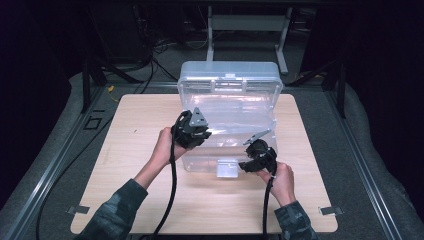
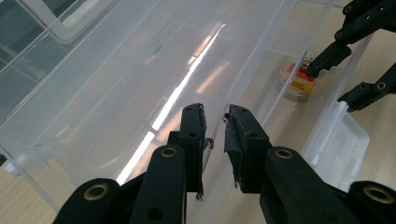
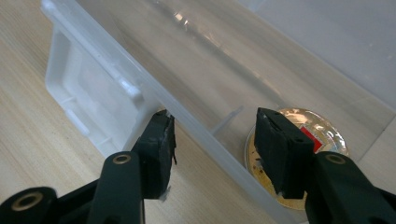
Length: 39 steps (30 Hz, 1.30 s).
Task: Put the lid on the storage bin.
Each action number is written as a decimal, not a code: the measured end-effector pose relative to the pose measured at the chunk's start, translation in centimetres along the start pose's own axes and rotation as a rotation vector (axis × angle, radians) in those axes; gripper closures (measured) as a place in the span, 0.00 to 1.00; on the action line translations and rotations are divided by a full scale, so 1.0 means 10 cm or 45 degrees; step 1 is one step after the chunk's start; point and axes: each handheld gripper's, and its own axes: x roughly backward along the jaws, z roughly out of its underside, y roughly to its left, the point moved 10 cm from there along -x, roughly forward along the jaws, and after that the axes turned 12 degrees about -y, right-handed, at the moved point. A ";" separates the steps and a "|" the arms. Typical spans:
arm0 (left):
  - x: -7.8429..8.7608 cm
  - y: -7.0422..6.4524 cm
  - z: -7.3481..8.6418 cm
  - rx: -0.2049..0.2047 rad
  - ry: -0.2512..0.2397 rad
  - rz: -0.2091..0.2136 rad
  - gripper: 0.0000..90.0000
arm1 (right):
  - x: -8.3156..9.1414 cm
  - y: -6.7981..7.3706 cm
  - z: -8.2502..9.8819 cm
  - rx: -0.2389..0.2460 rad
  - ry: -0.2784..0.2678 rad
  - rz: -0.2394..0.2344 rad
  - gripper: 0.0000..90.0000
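left claw [image 2: 215,135]: pinching clear storage box [image 1: 227,107] wall | right claw [image 3: 212,140]: spread astride front rim | round tin [image 3: 322,135] inside: label half hidden by jaw

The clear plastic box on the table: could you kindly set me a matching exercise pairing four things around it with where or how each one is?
Things:
1. left tongs
2. right tongs
3. round gold tin
4. latch flap

Places or states:
A. inside the clear plastic box, on its floor
B. outside the front wall, down by the wooden table
C. closed on the box's thin side wall
D. open, one jaw on each side of the front wall

Pairs: 1-C, 2-D, 3-A, 4-B.
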 end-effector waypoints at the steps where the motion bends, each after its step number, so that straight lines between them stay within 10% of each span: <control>1: 0.00 0.00 0.00 -0.005 -0.002 -0.003 0.85 | 0.00 0.00 0.00 0.001 0.000 0.000 0.54; 30: 0.08 -0.09 0.08 -0.047 -0.015 0.020 0.89 | 0.41 0.03 -0.10 0.032 -0.122 0.085 0.55; 39: 0.04 -0.23 0.21 -0.049 0.017 0.080 0.90 | 0.75 0.23 -0.52 0.057 -0.392 0.031 0.79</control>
